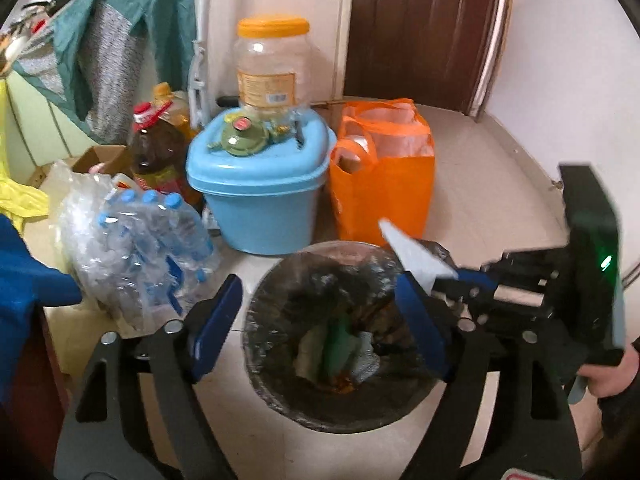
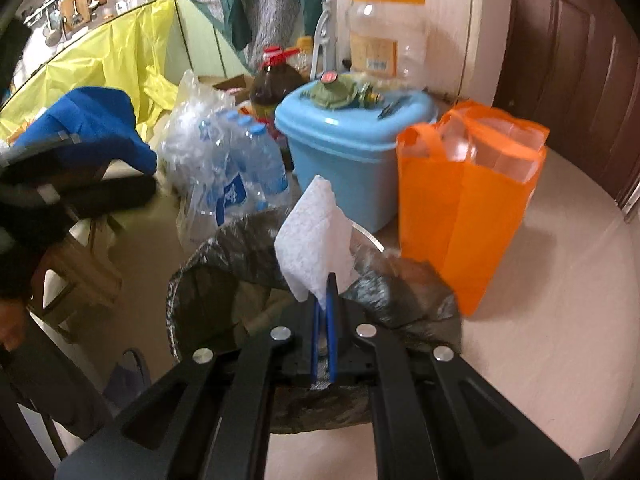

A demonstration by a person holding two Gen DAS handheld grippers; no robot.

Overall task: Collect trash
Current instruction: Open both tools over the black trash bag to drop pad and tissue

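Above the round bin lined with a dark plastic bag (image 1: 340, 336), the right gripper (image 2: 325, 308) pinches a crumpled white paper tissue (image 2: 314, 240) between its 2 clenched blue fingers (image 2: 331, 320), holding it over the bin's far rim beside the orange fabric tote bag (image 1: 384, 184). The left gripper (image 1: 320, 328) hangs over the bin with its fingers spread wide, grasping nothing. To finish well, the right gripper likely should move inward over the bin's centre before letting go, since light tissue may drift. The tissue looks thin, soft, textured and folded, standing upright from the fingertips.
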